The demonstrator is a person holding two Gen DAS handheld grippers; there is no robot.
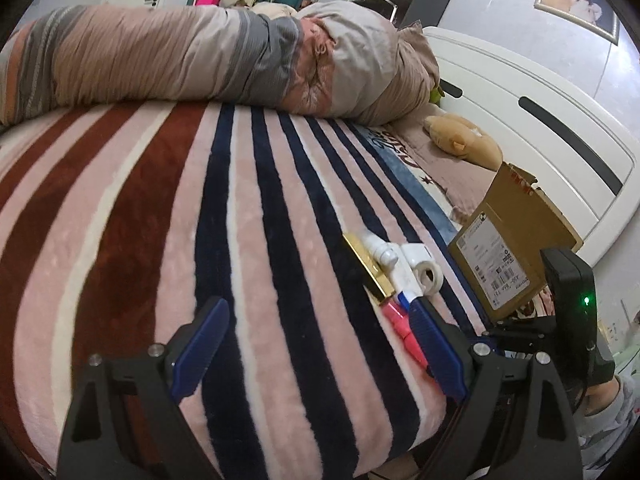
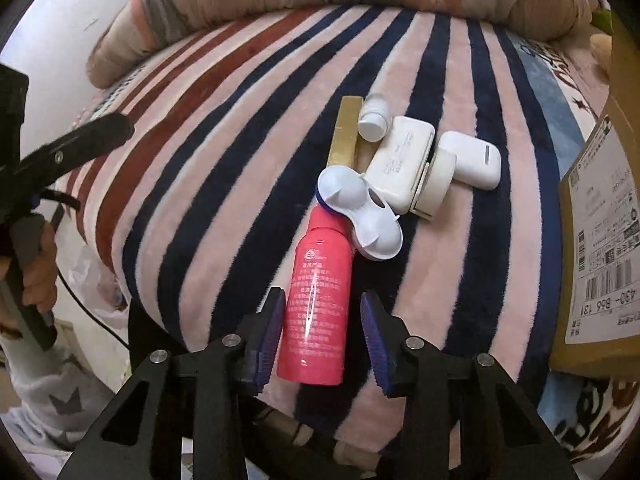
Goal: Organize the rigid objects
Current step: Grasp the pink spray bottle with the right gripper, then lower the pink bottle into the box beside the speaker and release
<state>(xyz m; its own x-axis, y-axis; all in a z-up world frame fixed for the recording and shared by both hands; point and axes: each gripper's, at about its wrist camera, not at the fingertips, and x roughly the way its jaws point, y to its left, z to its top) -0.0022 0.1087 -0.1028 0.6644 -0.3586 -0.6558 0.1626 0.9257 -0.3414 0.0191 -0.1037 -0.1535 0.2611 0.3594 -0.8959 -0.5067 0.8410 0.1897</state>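
A pink bottle (image 2: pixel 318 304) lies on the striped blanket (image 2: pixel 192 184) between the open fingers of my right gripper (image 2: pixel 322 316), which is not closed on it. Beyond it is a cluster: a white two-cup holder (image 2: pixel 360 212), a white flat case (image 2: pixel 400 160), a white earbud-style case (image 2: pixel 474 158), a tape roll (image 2: pixel 438 176), a small white jar (image 2: pixel 374 120) and a gold bar-shaped box (image 2: pixel 344 132). My left gripper (image 1: pixel 316 344) is open and empty over the blanket; the cluster (image 1: pixel 400 272) and pink bottle (image 1: pixel 402 326) lie by its right finger.
A cardboard box with a shipping label (image 2: pixel 600 248) stands at the right, also in the left wrist view (image 1: pixel 508 256). A rolled duvet (image 1: pixel 200 60) lies across the far side. A plush toy (image 1: pixel 464 140) and white headboard (image 1: pixel 540 128) are far right.
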